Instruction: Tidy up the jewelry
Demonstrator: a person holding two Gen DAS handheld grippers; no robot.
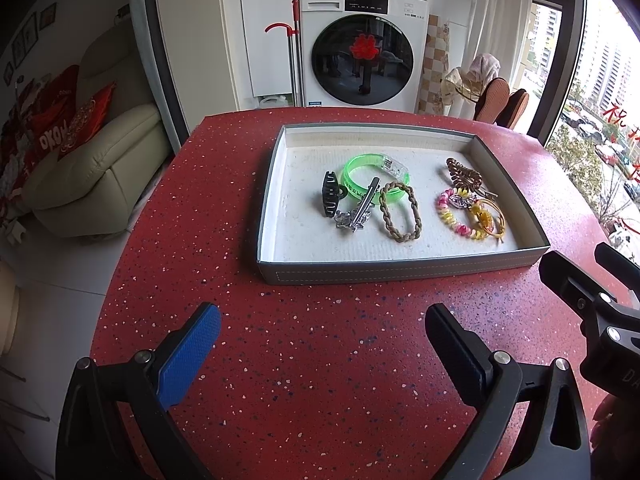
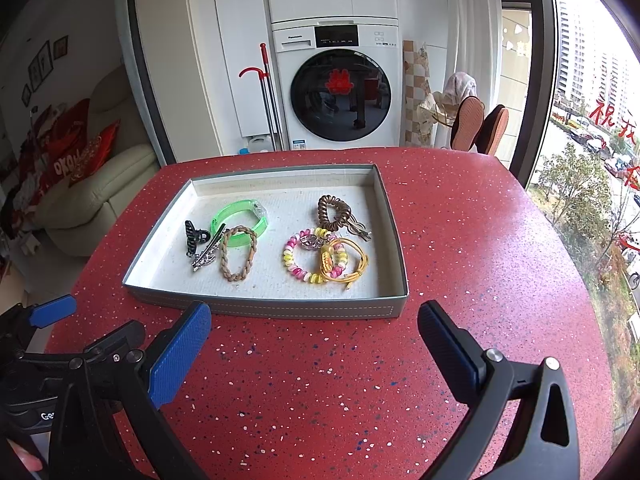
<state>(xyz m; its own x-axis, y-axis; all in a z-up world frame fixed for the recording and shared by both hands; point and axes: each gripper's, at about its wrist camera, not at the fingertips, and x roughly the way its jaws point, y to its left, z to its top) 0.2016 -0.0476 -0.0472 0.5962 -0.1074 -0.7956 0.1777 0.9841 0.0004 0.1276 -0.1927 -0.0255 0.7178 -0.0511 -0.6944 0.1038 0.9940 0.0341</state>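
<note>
We see a shallow grey tray (image 1: 400, 270) with a white textured liner on the speckled red bench (image 1: 320, 360). It holds a translucent green bangle (image 1: 362, 164), black hair clip (image 1: 330, 198), braided loop (image 1: 400, 212), brown spiral tie (image 1: 464, 174) and pink-yellow coil (image 1: 454, 216). Our left claw (image 1: 322, 344) and right claw (image 2: 314, 346) stand open, empty, above the bench before the tray.

1 tray (image 2: 392, 312), 8 accessories, 2 grippers.
</note>
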